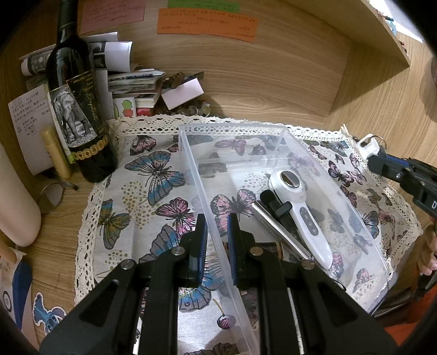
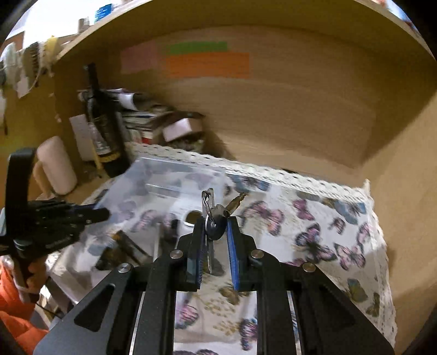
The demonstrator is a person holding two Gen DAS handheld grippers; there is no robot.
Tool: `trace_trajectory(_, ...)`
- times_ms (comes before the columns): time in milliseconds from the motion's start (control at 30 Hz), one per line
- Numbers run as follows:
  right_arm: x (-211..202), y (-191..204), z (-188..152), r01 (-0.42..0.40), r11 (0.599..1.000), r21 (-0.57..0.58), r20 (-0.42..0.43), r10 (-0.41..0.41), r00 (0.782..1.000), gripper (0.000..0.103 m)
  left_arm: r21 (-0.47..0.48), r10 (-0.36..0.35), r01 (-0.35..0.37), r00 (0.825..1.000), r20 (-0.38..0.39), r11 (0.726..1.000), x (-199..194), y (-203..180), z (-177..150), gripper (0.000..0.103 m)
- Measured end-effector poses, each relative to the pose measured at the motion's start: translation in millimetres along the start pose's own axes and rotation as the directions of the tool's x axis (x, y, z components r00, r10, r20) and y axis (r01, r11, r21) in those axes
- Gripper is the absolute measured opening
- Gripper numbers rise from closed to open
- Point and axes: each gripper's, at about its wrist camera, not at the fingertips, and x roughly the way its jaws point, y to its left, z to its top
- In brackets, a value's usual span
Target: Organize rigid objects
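Two wrist-camera views over a wooden table [image 1: 273,90] covered w/ a butterfly-print cloth [image 1: 153,174] edged in lace.

Left view: the left gripper [image 1: 217,226] has its jaws closed on the near left wall of a clear plastic bin [image 1: 273,128]; one blue pad sits outside the wall, the other inside, w/ the thin wall between them. The bin rests on the cloth. Inside it, toward the near end, lie a white handheld device [image 1: 297,202] w/ a round metal head, a silver metal rod [image 1: 275,228] and a small black piece [image 1: 275,204], all touching or just beside each other. Far right in this view, the right gripper [image 1: 371,148] hangs above the bin's right side, a white tag showing at its tip.

Right view (blurred): the right gripper [image 2: 215,221] is clamped on a bunch of keys [image 2: 214,215]. The dark key head sits between the pads near their tips; a key ring and two key blades stick up & out beyond the jaws. The bunch is off the cloth, over the bin's right part.

Left of the bin stand a dark wine bottle [image 1: 79,109] w/ an elephant label, a gold tube [image 1: 56,153] and a stack of papers [image 1: 133,84]. Coloured notes [image 1: 207,23] are stuck on the back panel.
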Motion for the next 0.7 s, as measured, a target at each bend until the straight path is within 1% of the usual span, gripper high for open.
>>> trace_trajectory(133, 11, 16, 2, -0.045, 0.998, -0.036, -0.020, 0.044, 0.999, 0.014, 0.001, 0.000, 0.000, 1.000, 0.000, 1.000, 0, 0, 0, 0.013)
trace_trajectory(400, 44, 38, -3, -0.112, 0.991, -0.072, -0.123, 0.103, 0.987, 0.014, 0.002, 0.004, -0.004, 1.000, 0.000, 1.000, 0, -1, 0, 0.013)
trace_trajectory(600, 60, 42, -7, -0.131, 0.989, -0.074, -0.192, 0.115, 0.975, 0.017, 0.004, 0.007, -0.007, 1.000, -0.001, 1.000, 0, -1, 0, 0.013)
trace_trajectory(700, 58, 43, -8, -0.137, 0.988, -0.076, -0.192, 0.120, 0.974, 0.018, 0.010, 0.013, -0.013, 1.000, -0.002, 1.000, 0, -1, 1, 0.013)
